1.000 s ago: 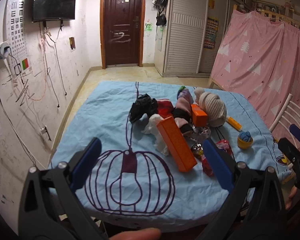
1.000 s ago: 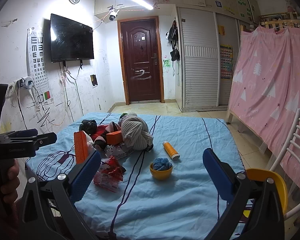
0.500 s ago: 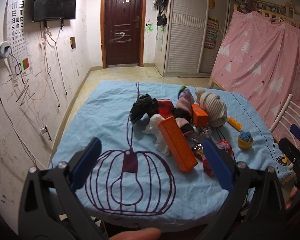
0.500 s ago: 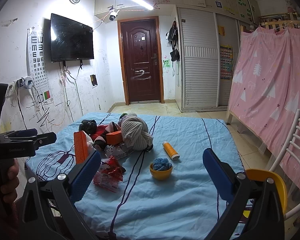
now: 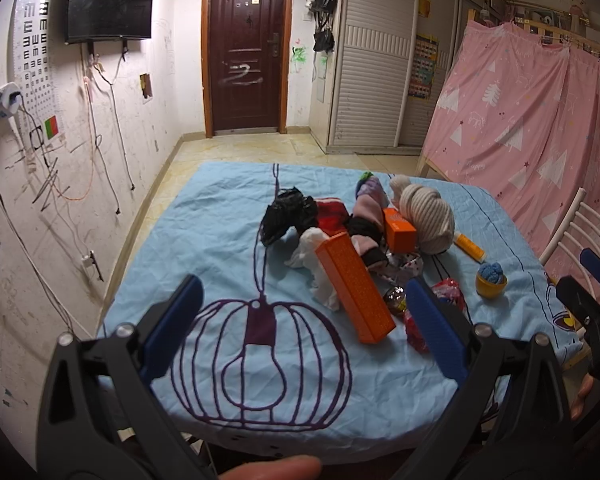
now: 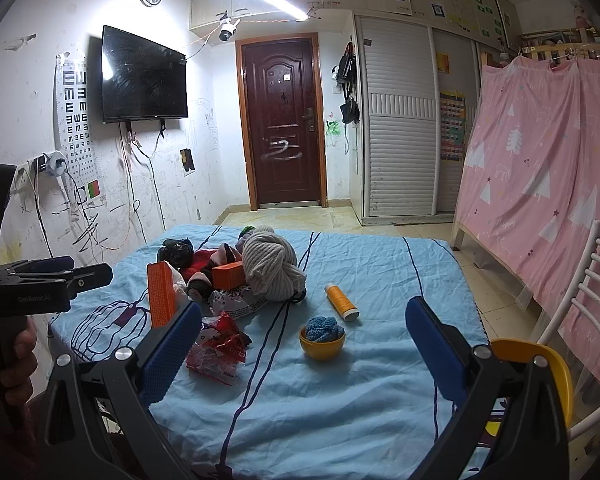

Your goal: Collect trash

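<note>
On the light blue bedsheet [image 5: 220, 240], listed from the left: black plastic bag [image 5: 286, 216]; white crumpled bag [image 5: 314, 264]; long orange box [image 5: 354, 292], lying flat; small orange box [image 5: 398, 230] against a striped knit bundle [image 5: 426, 216]; red snack wrapper [image 6: 218, 348], near the right gripper's left finger; yellow bowl [image 6: 322, 342] holding a blue knit ball; orange bottle [image 6: 340, 302], lying on its side. Left gripper [image 5: 304, 328]: fingers spread, empty, above the sheet's lantern print. Right gripper [image 6: 304, 354]: fingers spread, empty.
</note>
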Demonstrator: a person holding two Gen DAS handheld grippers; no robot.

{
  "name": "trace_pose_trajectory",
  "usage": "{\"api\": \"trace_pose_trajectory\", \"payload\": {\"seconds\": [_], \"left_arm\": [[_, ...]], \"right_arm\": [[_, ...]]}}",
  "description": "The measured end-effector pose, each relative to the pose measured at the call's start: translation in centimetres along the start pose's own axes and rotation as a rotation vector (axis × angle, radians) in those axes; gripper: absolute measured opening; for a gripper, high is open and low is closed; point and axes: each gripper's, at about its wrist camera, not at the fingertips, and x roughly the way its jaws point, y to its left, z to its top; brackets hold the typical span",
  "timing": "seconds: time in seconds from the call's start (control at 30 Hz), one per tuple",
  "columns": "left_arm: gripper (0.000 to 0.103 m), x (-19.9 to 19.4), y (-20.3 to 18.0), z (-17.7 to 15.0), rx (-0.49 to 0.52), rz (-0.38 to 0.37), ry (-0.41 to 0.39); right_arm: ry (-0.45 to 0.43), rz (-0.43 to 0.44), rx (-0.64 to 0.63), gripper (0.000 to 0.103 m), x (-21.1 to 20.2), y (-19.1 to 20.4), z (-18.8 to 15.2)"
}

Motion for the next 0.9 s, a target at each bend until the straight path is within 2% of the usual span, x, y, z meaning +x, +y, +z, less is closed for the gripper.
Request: {"api": "trace_pose_trajectory", "payload": {"seconds": [0.9], "left_arm": [[0.097, 0.03, -0.01, -0.01, -0.001, 0.001, 0.002]], "right_arm": [[-0.001, 0.003, -0.008, 0.095, 0.05, 0.16, -0.06]]}}
